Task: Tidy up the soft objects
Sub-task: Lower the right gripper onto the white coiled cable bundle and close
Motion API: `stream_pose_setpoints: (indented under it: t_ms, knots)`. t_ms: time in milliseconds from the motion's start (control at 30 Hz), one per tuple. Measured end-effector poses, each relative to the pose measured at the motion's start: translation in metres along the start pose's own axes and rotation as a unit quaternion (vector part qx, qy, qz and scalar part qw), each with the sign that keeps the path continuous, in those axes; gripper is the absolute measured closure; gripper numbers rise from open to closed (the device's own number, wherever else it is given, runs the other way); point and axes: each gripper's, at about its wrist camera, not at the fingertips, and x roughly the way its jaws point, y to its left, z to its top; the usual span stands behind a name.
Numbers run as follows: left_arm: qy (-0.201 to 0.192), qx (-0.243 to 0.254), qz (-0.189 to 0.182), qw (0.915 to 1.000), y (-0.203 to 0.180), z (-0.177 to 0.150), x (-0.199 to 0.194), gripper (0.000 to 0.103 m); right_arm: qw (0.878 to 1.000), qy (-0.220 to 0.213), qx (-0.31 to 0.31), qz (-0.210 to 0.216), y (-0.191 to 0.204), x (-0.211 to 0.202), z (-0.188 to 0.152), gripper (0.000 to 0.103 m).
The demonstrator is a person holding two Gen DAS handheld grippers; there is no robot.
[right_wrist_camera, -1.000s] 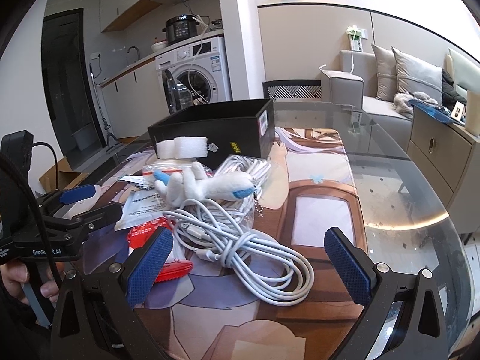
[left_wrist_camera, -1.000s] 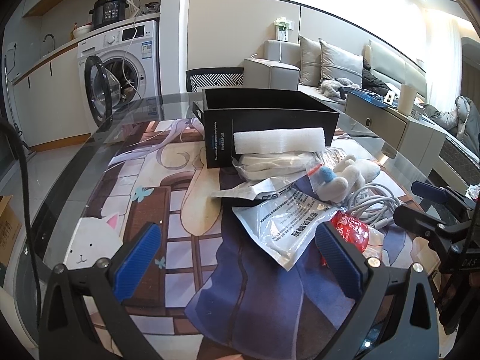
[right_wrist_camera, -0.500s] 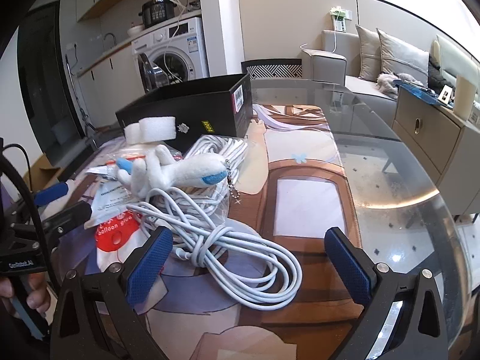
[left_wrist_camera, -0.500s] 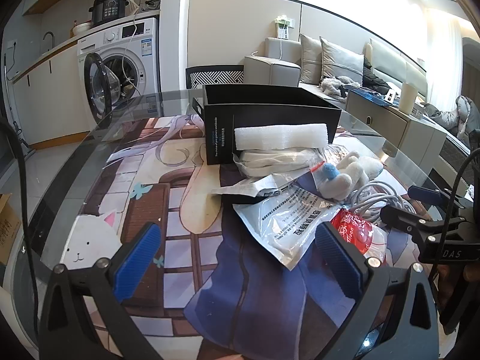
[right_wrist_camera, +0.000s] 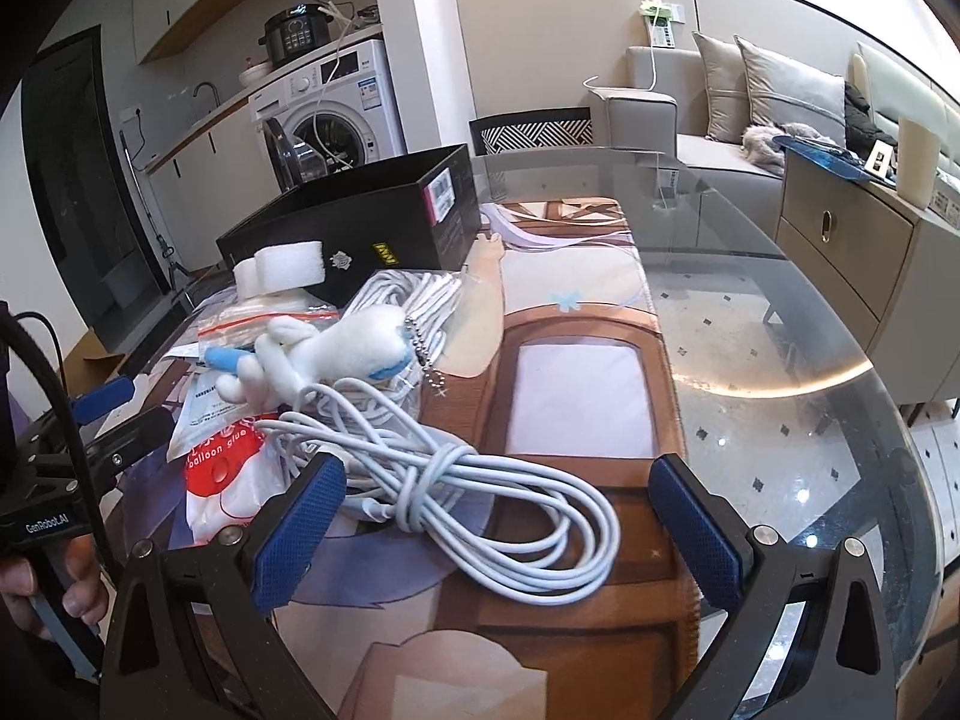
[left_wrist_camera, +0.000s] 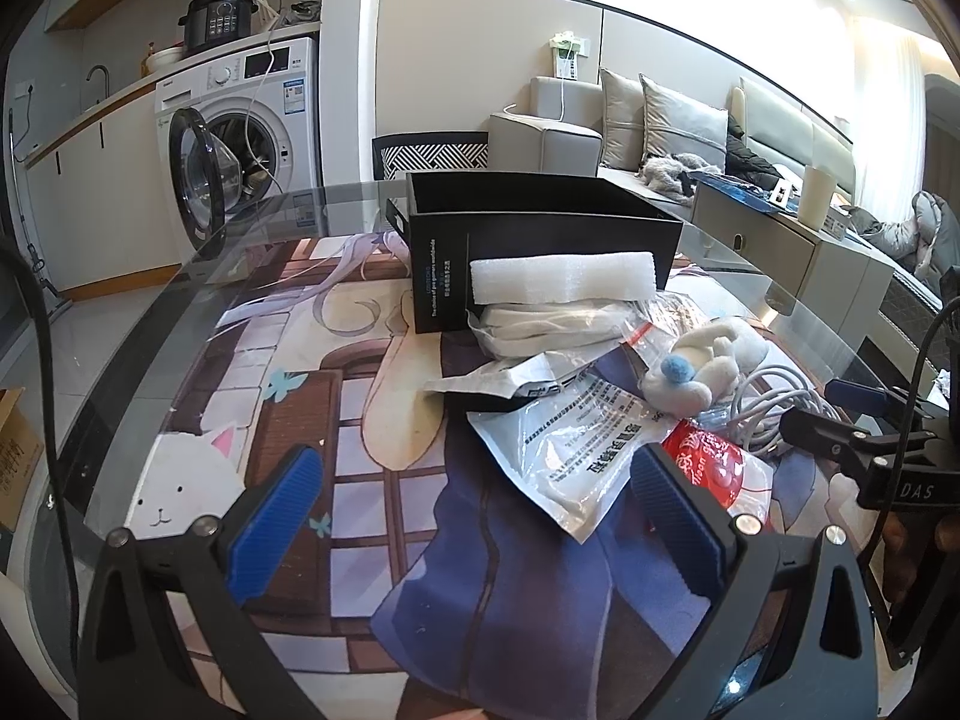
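A pile of soft items lies on the mat beside an open black box (left_wrist_camera: 540,222) (right_wrist_camera: 360,228). A white foam block (left_wrist_camera: 561,279) (right_wrist_camera: 279,264) leans on the box above bagged white cloth (left_wrist_camera: 552,324). A white plush toy (left_wrist_camera: 702,366) (right_wrist_camera: 336,354) lies on white coiled cables (right_wrist_camera: 456,480) (left_wrist_camera: 774,414). A white printed pouch (left_wrist_camera: 576,450) and a red balloon packet (left_wrist_camera: 714,468) (right_wrist_camera: 222,468) lie in front. My left gripper (left_wrist_camera: 480,528) is open and empty, short of the pouch. My right gripper (right_wrist_camera: 498,528) is open and empty, its fingers either side of the cable coil.
The glass table (right_wrist_camera: 780,360) carries a printed mat (left_wrist_camera: 288,420). A washing machine (left_wrist_camera: 240,138) with its door open stands behind, a sofa (left_wrist_camera: 660,126) and a low cabinet (right_wrist_camera: 852,252) to the right. The table's edge curves close on the left (left_wrist_camera: 120,360).
My right gripper has moved forward and down, closer to the cable coil. My left gripper has stayed nearly still. Both remain open.
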Motion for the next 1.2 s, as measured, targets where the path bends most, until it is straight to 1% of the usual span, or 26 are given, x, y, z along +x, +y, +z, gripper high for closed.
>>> stream_pose_setpoints:
  t_ms: [100,233,300,367,400,433,467,533,567,633,667,733,767,1000,1067,1100,1133,1200]
  knots:
    - [0.001,0.0,0.0,1.0,0.0,0.0,0.0,0.0,1.0,0.002,-0.002,-0.007,0.003,0.003,0.001,0.001]
    - [0.001,0.0,0.0,1.0,0.0,0.001,0.0,0.0,1.0,0.0,0.025,0.007,-0.003,0.002,0.003,0.001]
    - [0.0,0.001,0.0,1.0,0.0,0.001,0.0,0.0,1.0,0.0,0.025,0.008,-0.003,0.002,0.003,0.003]
    - [0.0,0.0,0.0,1.0,0.0,0.001,0.0,0.0,1.0,0.001,0.013,0.005,-0.001,0.002,0.002,0.011]
    - [0.0,0.0,0.0,1.0,0.0,0.001,0.0,0.0,1.0,0.0,0.007,0.008,0.001,0.001,0.002,0.02]
    - [0.0,0.001,0.0,1.0,-0.001,0.001,0.0,0.0,1.0,-0.001,0.003,0.011,0.003,0.001,0.002,0.025]
    - [0.0,0.002,0.0,1.0,-0.001,0.001,-0.001,0.0,1.0,-0.001,0.002,0.017,0.004,0.001,0.002,0.027]
    - [-0.001,0.002,0.0,1.0,-0.001,0.001,-0.001,0.0,0.999,-0.008,0.003,0.035,0.004,-0.002,0.001,0.04]
    - [-0.001,0.002,0.0,1.0,-0.001,0.001,-0.001,0.0,0.999,-0.011,0.004,0.04,0.004,-0.002,0.001,0.044]
    - [-0.001,0.002,0.0,1.0,-0.001,0.001,-0.002,0.0,0.998,-0.018,0.004,0.052,0.005,-0.004,0.001,0.056]
    - [-0.001,0.002,0.0,1.0,-0.001,0.002,-0.002,0.0,0.998,-0.021,-0.001,0.056,0.007,-0.005,0.001,0.059]
    - [-0.002,0.002,0.0,1.0,-0.001,0.002,-0.002,0.0,0.998,-0.026,-0.008,0.06,0.01,-0.008,0.001,0.069]
    - [-0.002,0.003,0.0,1.0,-0.001,0.002,-0.003,0.0,0.998,-0.029,-0.012,0.061,0.011,-0.009,0.001,0.07]
    - [-0.004,0.009,0.002,0.9999,-0.003,0.004,-0.004,0.0,0.997,-0.031,-0.017,0.065,0.01,-0.012,0.002,0.071]
    - [-0.004,0.01,0.002,0.9999,-0.003,0.004,-0.005,0.0,0.998,-0.028,-0.035,0.052,0.011,-0.013,0.003,0.064]
    - [-0.004,0.009,0.002,0.9999,-0.003,0.004,-0.005,0.0,0.997,-0.029,-0.046,0.049,0.011,-0.015,0.003,0.056]
    - [-0.004,0.01,0.002,0.9999,-0.003,0.003,-0.005,0.0,0.997,-0.029,-0.054,0.053,0.011,-0.017,0.002,0.05]
    - [-0.004,0.009,0.002,0.9999,-0.003,0.003,-0.005,0.0,0.994,-0.021,-0.069,0.078,0.011,-0.02,0.001,0.045]
